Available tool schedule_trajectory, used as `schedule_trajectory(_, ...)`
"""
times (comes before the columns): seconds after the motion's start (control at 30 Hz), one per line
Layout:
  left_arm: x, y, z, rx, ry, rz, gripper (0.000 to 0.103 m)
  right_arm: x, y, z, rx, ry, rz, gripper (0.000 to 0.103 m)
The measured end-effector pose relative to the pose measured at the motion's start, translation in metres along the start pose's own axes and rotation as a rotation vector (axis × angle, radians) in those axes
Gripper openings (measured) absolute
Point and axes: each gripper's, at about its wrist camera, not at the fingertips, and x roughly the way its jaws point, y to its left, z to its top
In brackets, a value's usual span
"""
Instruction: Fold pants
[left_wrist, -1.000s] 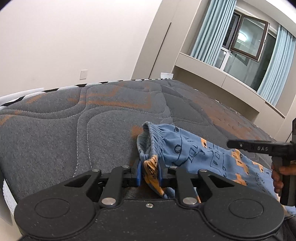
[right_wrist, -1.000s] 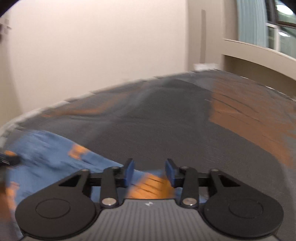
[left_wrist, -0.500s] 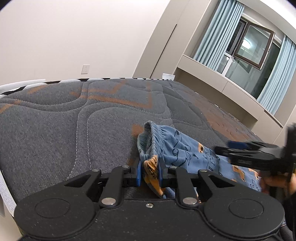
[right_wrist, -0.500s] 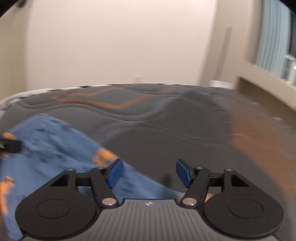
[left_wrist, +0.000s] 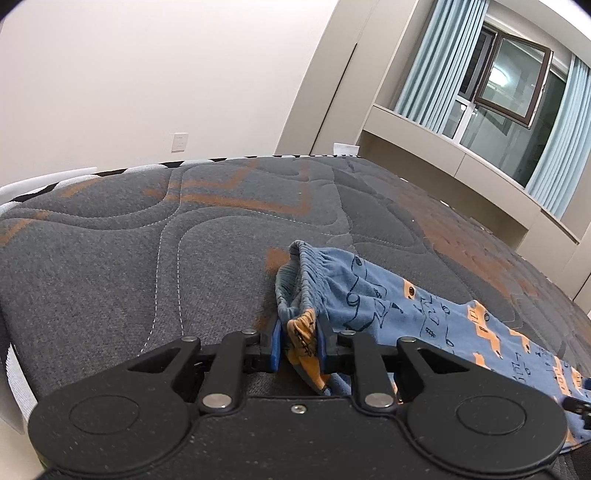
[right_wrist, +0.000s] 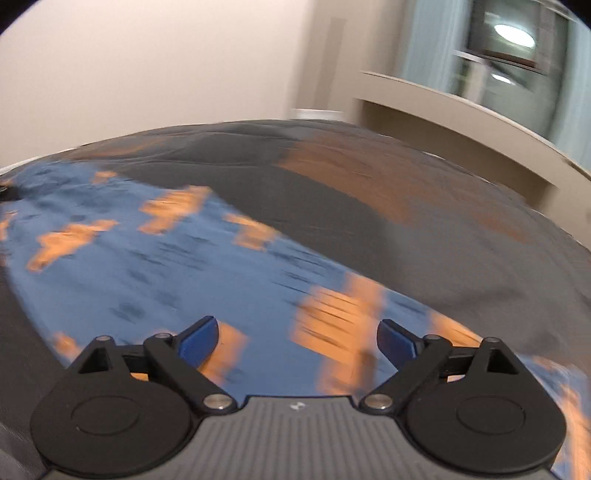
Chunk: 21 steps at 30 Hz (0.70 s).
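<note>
On the grey quilted mattress (left_wrist: 207, 258) we have the blue pants (left_wrist: 417, 306) with their orange patches, spread flat and running away from the gathered waistband (left_wrist: 314, 258). Our left tongs (left_wrist: 298, 345) are clamped on a bunched orange-and-blue fold of the pants right at that waistband end, blue pads pressed against the cloth from both sides. Beyond the waistband lies bare mattress with orange stitching, then the pale wall with its switch plate (left_wrist: 180, 141). Over on the other side, our right tongs (right_wrist: 297, 341) hang spread wide above the pants (right_wrist: 155, 258), nothing between the blue pads; that view is motion-blurred, so we cannot tell whether they touch the cloth
</note>
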Motion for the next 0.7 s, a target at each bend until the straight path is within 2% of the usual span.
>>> schedule_trajectory(0.07, -0.001, -0.004, 0.0, 0.007, 0.0, 0.018, 0.021, -0.007, -0.028, -0.016, -0.003, 0.018, -0.125, 0.097)
schedule_trajectory(0.17, -0.004, -0.015, 0.0, 0.029, -0.005, 0.055, 0.026, -0.025, -0.076, -0.039, 0.12, 0.014, -0.163, 0.097)
schedule_trajectory(0.23, -0.009, -0.024, 0.0, 0.036, -0.018, 0.088, 0.04, -0.043, -0.099, -0.056, 0.177, -0.006, -0.237, 0.097)
schedule_trajectory(0.27, -0.013, -0.028, -0.001, 0.042, -0.025, 0.095, 0.053, -0.056, -0.109, -0.063, 0.206, -0.025, -0.246, 0.098)
schedule_trajectory(0.3, -0.017, -0.036, -0.002, 0.052, -0.037, 0.103, 0.063, -0.067, -0.117, -0.07, 0.247, -0.048, -0.235, 0.099)
schedule_trajectory(0.33, -0.02, -0.043, -0.003, 0.065, -0.049, 0.108, 0.067, -0.079, -0.124, -0.077, 0.29, -0.071, -0.217, 0.103)
schedule_trajectory(0.4, -0.026, -0.066, -0.006, 0.109, -0.068, 0.1, 0.076, -0.099, -0.139, -0.093, 0.392, -0.117, -0.181, 0.103)
schedule_trajectory(0.47, -0.029, -0.093, -0.008, 0.153, -0.07, 0.048, 0.08, -0.116, -0.15, -0.11, 0.489, -0.141, -0.14, 0.103)
schedule_trajectory(0.57, -0.025, -0.145, -0.015, 0.228, -0.053, -0.076, 0.094, -0.129, -0.164, -0.13, 0.633, -0.154, -0.076, 0.103)
schedule_trajectory(0.7, -0.012, -0.215, -0.033, 0.284, 0.011, -0.26, 0.101, -0.139, -0.182, -0.152, 0.788, -0.169, 0.051, 0.103)
